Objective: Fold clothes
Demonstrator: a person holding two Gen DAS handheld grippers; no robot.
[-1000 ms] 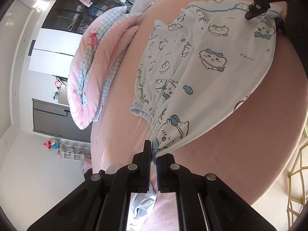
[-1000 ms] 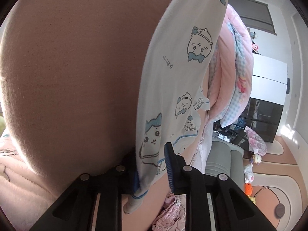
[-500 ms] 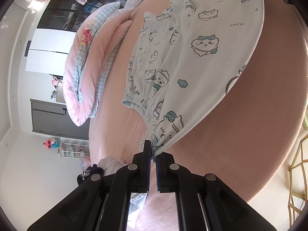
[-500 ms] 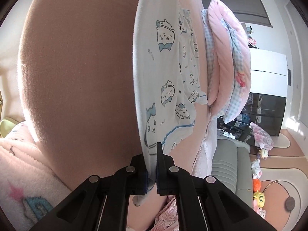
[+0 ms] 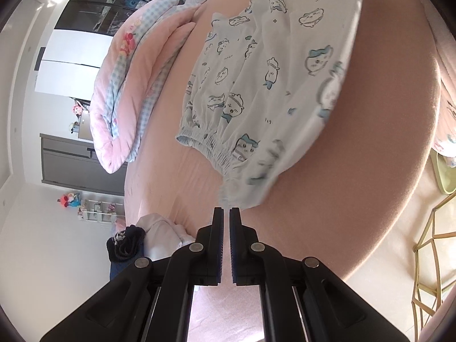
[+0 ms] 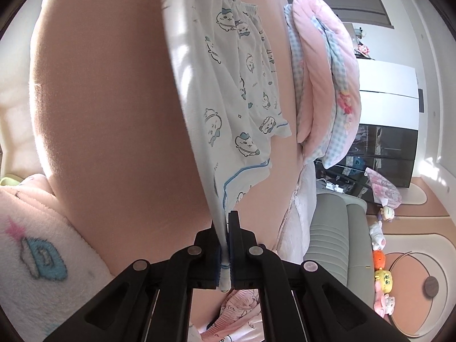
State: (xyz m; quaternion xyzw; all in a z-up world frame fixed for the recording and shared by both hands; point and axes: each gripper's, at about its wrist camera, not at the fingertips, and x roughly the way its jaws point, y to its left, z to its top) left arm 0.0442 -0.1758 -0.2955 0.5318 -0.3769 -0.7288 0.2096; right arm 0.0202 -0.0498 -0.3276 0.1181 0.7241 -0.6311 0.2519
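Both grippers, left (image 5: 227,213) and right (image 6: 225,228), pinch the white cartoon-print cotton shorts (image 5: 256,85), stretched above the round pink bed (image 5: 370,142). Left bite is shallow (waistband corner only): tension could pull it free.

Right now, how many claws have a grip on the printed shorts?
2. The left claw pinches the printed shorts at the elastic waistband end; the right claw is clamped on the blue-trimmed leg hem. None hidden.
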